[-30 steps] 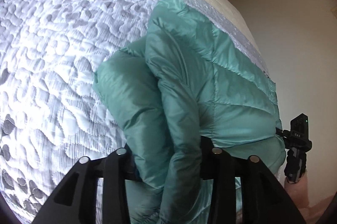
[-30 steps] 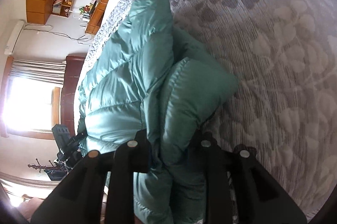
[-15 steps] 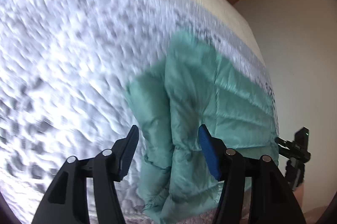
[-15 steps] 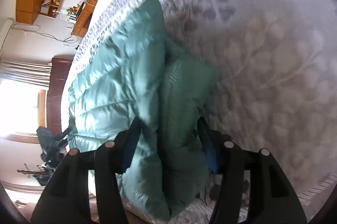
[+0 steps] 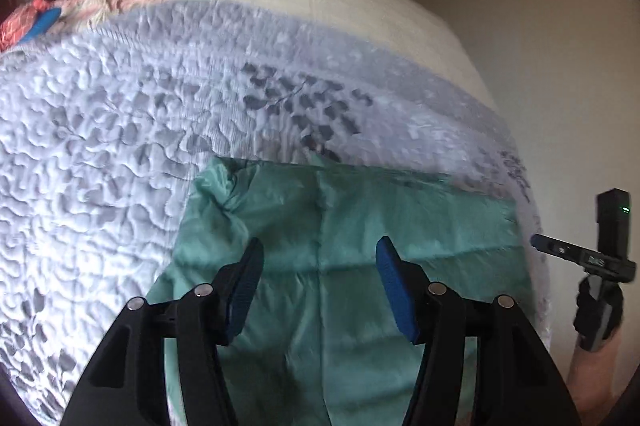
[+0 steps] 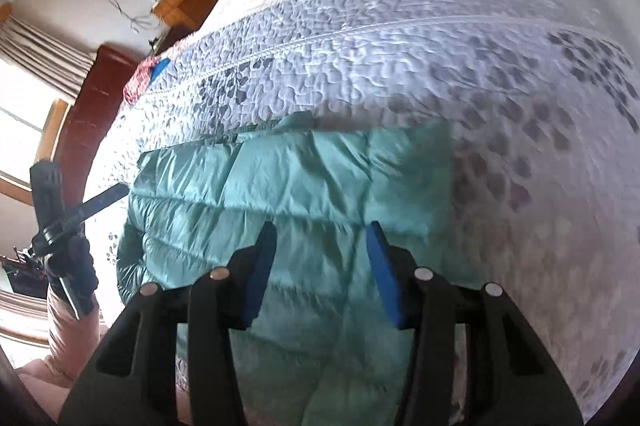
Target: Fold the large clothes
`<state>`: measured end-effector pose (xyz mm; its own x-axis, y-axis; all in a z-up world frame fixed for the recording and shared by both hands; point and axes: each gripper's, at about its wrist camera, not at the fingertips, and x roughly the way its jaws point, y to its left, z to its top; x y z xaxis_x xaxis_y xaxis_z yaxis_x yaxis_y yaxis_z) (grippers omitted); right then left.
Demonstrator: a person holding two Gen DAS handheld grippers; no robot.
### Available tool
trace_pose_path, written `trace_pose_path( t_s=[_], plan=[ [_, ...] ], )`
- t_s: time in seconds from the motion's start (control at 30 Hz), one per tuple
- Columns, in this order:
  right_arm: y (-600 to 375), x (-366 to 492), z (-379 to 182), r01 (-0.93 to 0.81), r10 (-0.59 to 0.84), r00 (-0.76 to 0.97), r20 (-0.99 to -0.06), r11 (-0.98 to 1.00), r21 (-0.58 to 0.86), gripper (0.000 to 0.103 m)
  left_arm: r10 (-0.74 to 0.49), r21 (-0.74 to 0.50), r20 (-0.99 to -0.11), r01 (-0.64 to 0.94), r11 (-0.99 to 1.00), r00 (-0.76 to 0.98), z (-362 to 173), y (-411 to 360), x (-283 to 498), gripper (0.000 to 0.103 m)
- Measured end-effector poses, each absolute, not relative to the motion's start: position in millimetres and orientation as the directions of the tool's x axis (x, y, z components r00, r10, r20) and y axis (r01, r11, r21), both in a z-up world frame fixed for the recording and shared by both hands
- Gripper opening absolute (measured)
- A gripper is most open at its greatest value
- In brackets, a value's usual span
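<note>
Below, empty tongs [image 5: 318,270] hover over folded jacket [image 5: 360,226].

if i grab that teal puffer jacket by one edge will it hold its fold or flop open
The teal puffer jacket would probably flop: its quilted panels look soft and creased, not stiff. Its sheen suggests slick fabric that may slide on the quilted bedspread or between pads. It looks puffy, so likely light for its bulk.

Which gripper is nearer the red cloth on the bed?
Left. The left gripper hovers over the jacket toward the red cloth; the right gripper, jaws closing empty, hovers farther away.
</note>
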<state>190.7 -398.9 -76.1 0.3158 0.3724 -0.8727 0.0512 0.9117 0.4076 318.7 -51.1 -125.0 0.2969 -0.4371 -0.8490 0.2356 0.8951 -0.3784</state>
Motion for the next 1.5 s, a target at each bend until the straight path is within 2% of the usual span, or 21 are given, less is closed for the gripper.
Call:
trace_pose_path(
  t_s=[0.13,0.17,0.27,0.53,0.77,0.9,1.1,1.2,1.4,1.5],
  plan=[
    [-403.5,214.4,-110.8,0.096,0.309,0.257,-0.916,0.935,0.343,0.046,-0.418,-0.384,-0.876,0.175,0.907,0.242,-161.8,-46.3,337.8,0.057],
    [-404.4,217.2,-119.2,0.106,0.304,0.239,-0.922,0.936,0.336,0.043,-0.415,-0.384,-0.88,0.167,0.908,0.233,-169.7,-44.6,339.8,0.057],
    [-410.8,219.7,-143.5,0.132,0.335,0.208,-0.919,0.921,0.366,0.037,-0.426,-0.399,-0.877,0.158,0.903,0.224,-183.0,-39.8,341.5,0.056],
    [-415.8,220.3,-168.0,0.144,0.379,0.209,-0.902,0.9,0.412,0.036,-0.444,-0.415,-0.865,0.165,0.895,0.232,-201.0,-36.6,342.9,0.056],
    [-407.2,219.0,-156.6,0.151,0.325,0.213,-0.922,0.921,0.359,0.038,-0.419,-0.395,-0.879,0.147,0.907,0.227,-195.2,-38.3,344.7,0.055],
    [-395.4,201.7,-120.8,0.105,0.236,0.247,-0.94,0.958,0.268,0.04,-0.411,-0.389,-0.873,0.133,0.912,0.262,-167.2,-28.6,331.5,0.058],
    [-357.4,161.7,-70.8,0.007,0.192,0.231,-0.954,0.98,0.199,0.039,-0.347,-0.329,-0.887,0.11,0.938,0.306,-131.7,-3.9,280.7,0.06],
    [-333.3,139.2,-66.6,-0.041,0.197,0.186,-0.963,0.98,0.192,0.034,-0.327,-0.322,-0.894,0.07,0.944,0.305,-121.8,13.1,247.2,0.062],
    [-318.6,114.5,-81.3,-0.038,0.18,0.117,-0.977,0.984,0.176,0.035,-0.32,-0.361,-0.889,-0.073,0.93,0.327,-114.0,46.3,169.9,0.075],
    [-309.0,110.9,-90.7,-0.042,0.183,0.093,-0.979,0.983,0.18,0.034,-0.311,-0.366,-0.892,-0.12,0.923,0.327,-121.3,48.4,147.5,0.076]
  ],
)
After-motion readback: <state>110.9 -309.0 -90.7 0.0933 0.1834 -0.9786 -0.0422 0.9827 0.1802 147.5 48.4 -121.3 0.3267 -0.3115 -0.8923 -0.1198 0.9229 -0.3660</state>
